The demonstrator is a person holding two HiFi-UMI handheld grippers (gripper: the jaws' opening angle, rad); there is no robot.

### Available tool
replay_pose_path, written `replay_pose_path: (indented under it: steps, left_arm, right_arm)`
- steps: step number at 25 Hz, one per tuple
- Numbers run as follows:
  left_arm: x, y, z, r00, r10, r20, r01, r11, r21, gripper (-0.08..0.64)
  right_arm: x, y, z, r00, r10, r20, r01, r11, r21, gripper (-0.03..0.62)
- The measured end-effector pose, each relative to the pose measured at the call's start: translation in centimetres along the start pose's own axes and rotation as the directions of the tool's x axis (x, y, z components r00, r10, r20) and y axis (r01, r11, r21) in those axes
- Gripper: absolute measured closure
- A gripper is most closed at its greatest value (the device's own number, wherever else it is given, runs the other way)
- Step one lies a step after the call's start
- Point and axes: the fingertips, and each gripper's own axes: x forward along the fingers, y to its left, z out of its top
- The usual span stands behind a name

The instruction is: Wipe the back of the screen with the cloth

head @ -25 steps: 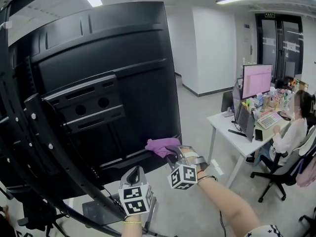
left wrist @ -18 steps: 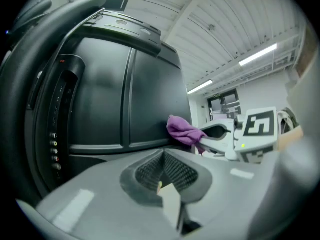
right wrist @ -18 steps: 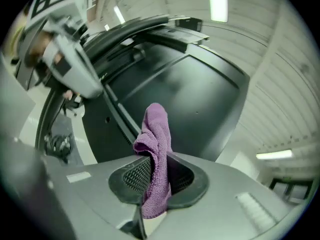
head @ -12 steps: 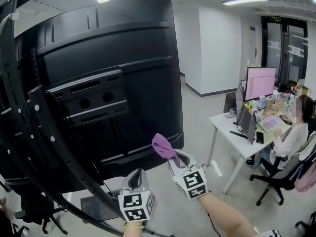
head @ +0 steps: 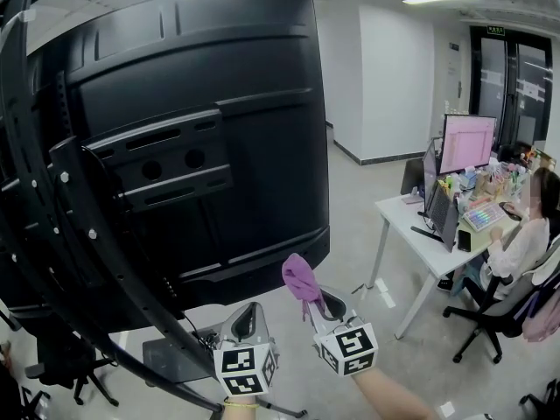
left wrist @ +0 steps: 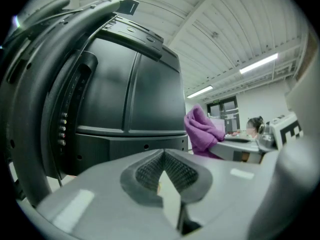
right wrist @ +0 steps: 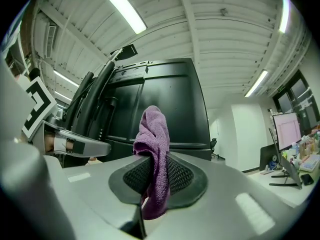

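The back of a big black screen [head: 192, 138] fills the left of the head view, on a black stand. My right gripper [head: 317, 309] is shut on a purple cloth [head: 300, 280] that sticks up from its jaws, just below the screen's lower right corner and apart from it. In the right gripper view the purple cloth [right wrist: 154, 149] hangs pinched between the jaws, with the screen [right wrist: 155, 109] behind it. My left gripper [head: 248, 319] is lower left of the right one, shut and holding nothing. In the left gripper view the cloth [left wrist: 202, 131] shows to the right of the screen [left wrist: 130, 94].
The stand's curved black arm [head: 61, 234] and its base [head: 171, 357] lie to the left and below. At right a white desk [head: 429, 243] carries monitors [head: 466, 143], and a person [head: 529, 226] sits there on an office chair [head: 507, 309].
My right gripper has pulled the cloth down and off the screen's bottom edge. It now points up below the corner. The left gripper has stayed low.
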Motion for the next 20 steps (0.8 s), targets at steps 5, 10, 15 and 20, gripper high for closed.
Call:
replay_pose_path:
  steps: [5, 10, 15, 20]
  left_arm:
    - [-0.20, -0.11, 0.34, 1.000, -0.006, 0.003, 0.006, 1.000, 0.003, 0.552]
    - [-0.19, -0.14, 0.23, 1.000, -0.012, -0.004, 0.012, 1.000, 0.009, 0.552]
    - [-0.13, -0.21, -0.23, 1.000, -0.017, -0.019, 0.017, 1.000, 0.007, 0.552]
    - [-0.09, -0.14, -0.30, 1.000, -0.020, -0.021, 0.020, 1.000, 0.001, 0.552]
  right_arm:
    - [-0.39, 0.27, 0.62, 1.000, -0.006, 0.015, 0.006, 1.000, -0.002, 0.541]
    - [-0.48, 0.33, 0.79, 1.000, -0.016, 0.021, 0.016, 1.000, 0.002, 0.541]
    - [-0.72, 0.62, 0.95, 0.999, -0.019, 0.025, 0.020, 1.000, -0.008, 0.541]
    - [-0.83, 0.72, 1.04, 0.999, -0.022, 0.028, 0.022, 1.000, 0.000, 0.541]
